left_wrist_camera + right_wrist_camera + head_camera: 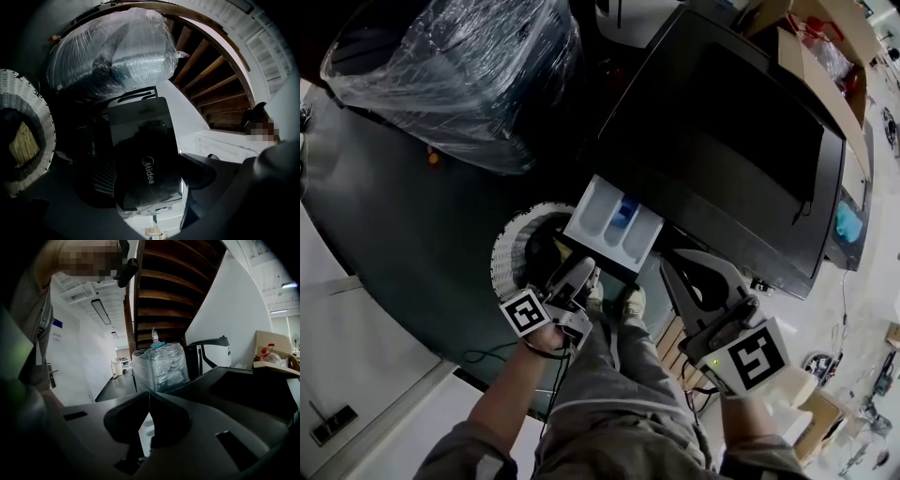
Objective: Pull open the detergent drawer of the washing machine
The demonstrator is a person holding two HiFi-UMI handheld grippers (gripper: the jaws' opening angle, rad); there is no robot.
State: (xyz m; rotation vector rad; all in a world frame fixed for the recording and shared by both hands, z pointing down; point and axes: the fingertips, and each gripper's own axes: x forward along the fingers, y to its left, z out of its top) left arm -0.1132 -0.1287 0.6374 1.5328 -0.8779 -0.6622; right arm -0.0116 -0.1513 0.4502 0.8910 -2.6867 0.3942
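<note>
The black washing machine (722,141) fills the right of the head view. Its detergent drawer (612,223) already stands well out from the front, its white compartments and one blue insert open to the camera, so I judge the pull done or nearly so. A large plastic-wrapped bundle (459,75) sits to the upper left on the dark floor, and a white wicker basket (504,253) lies just beside the drawer's left corner.

My left gripper (579,272) hovers close under the drawer's front edge. Its own view shows the jaws apart with only the machine's glossy face between them, gripping nothing. I cannot tell whether a tip touches the drawer. My right gripper (675,267) hangs near the drawer's right side with its tips pressed together on nothing.

The risk from here is overdoing it. With the drawer this far out, a further tug could, I judge, take it past its stop and drop it toward the shoes below. An upward nudge from the left gripper's spread jaws could tilt or jam it on its rails. The basket sits close enough that a careless swing of the left gripper might snag its rim.
</note>
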